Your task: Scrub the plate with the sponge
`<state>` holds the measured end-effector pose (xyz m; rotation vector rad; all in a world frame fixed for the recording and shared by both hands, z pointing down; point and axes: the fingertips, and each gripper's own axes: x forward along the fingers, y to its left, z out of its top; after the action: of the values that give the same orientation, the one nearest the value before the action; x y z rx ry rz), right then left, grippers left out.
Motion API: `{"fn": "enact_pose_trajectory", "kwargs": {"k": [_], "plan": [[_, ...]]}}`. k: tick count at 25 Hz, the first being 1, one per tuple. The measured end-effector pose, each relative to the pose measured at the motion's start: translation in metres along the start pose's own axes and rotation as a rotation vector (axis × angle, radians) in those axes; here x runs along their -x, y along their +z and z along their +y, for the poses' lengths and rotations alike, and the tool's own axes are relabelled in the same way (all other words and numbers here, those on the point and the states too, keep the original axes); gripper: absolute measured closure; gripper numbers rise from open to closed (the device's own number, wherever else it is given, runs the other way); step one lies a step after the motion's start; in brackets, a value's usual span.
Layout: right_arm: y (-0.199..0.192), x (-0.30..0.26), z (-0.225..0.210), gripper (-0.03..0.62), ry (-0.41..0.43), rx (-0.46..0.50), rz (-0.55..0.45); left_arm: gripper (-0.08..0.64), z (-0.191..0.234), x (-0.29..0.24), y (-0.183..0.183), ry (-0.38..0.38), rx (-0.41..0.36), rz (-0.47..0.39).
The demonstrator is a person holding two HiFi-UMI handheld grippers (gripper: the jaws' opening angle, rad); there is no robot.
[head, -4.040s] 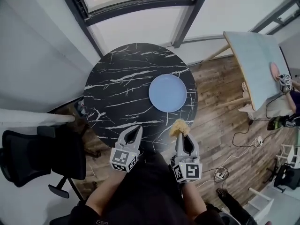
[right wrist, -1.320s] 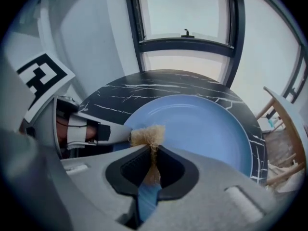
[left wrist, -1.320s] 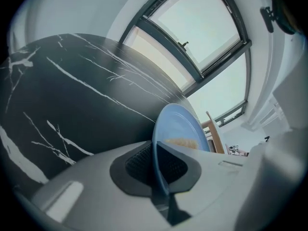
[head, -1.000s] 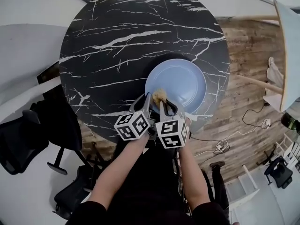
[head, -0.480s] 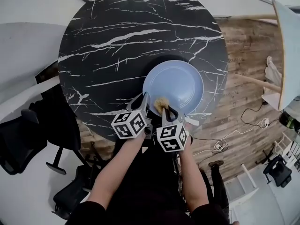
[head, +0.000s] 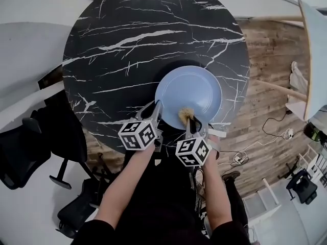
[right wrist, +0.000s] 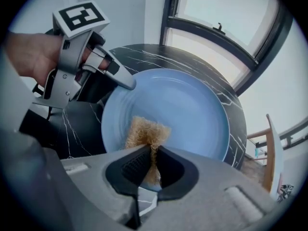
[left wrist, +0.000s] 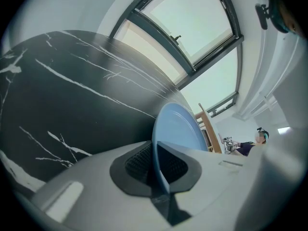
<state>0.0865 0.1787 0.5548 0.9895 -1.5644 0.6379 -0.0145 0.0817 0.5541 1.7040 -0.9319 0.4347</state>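
Observation:
A light blue plate (head: 191,93) lies on the round black marble table (head: 127,45), near its front edge. My left gripper (head: 157,108) is shut on the plate's near-left rim; in the left gripper view the rim (left wrist: 180,129) runs edge-on between the pads. My right gripper (head: 190,120) is shut on a tan fibrous sponge (head: 185,115), which rests on the plate's near part. In the right gripper view the sponge (right wrist: 147,134) sticks out from the jaws onto the plate (right wrist: 192,105), with the left gripper (right wrist: 127,83) at the rim on the left.
A black office chair (head: 20,152) stands left of the table. Wooden floor with cables (head: 276,131) lies to the right, and a light table (head: 314,50) sits at the right edge. A large window (right wrist: 231,18) is beyond the marble table.
Four seconds ago both grippers were off the plate at the table's front edge. Over the last second the right gripper slid the sponge rightward along the plate's near part; the left stayed on the rim.

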Motion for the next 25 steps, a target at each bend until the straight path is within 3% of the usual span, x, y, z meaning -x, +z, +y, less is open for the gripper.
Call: {"fn": "enact_pose_trajectory", "kwargs": {"k": [11, 25], "plan": [[-0.015, -0.003, -0.041, 0.557, -0.094, 0.124, 0.048, 0.535, 0.0, 0.0, -0.002, -0.014, -0.01, 0.026], [0.002, -0.013, -0.109, 0.557, -0.199, 0.119, 0.034, 0.526, -0.003, 0.0, -0.002, -0.033, -0.074, 0.047]]}}
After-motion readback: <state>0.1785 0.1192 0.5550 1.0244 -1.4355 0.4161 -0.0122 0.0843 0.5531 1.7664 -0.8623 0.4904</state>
